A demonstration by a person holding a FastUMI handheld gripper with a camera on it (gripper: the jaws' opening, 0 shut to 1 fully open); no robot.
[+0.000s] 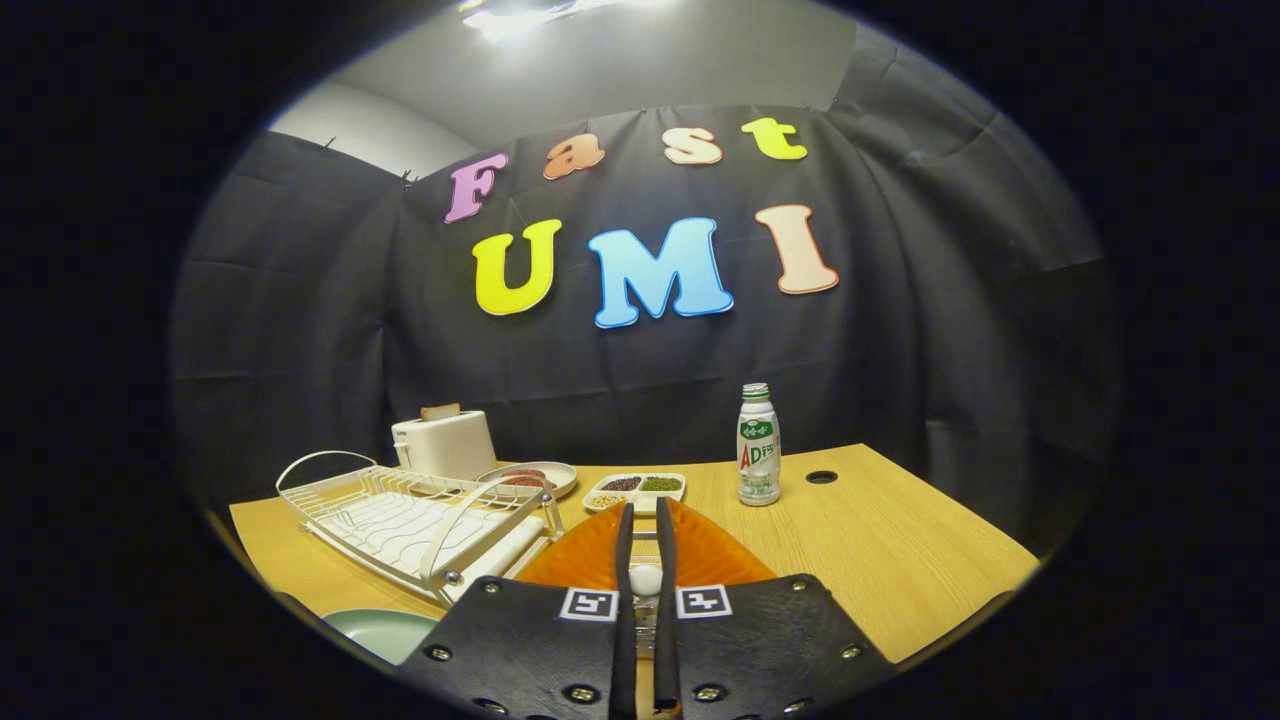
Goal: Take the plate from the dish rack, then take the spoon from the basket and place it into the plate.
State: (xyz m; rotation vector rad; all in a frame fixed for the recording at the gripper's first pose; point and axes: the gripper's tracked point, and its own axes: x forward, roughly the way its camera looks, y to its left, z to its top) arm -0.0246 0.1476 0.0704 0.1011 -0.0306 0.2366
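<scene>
My hand-held gripper [645,560] is clenched on a white spoon [646,579], both fingers pinching its handle, carried high over the orange basket [700,555] (lifted clear, I judge). The green plate [385,632] waits at eight o'clock, beside the dish rack [420,520].

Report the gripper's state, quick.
Gripper: jaws nearly closed on a white spoon, held over the orange basket.
</scene>
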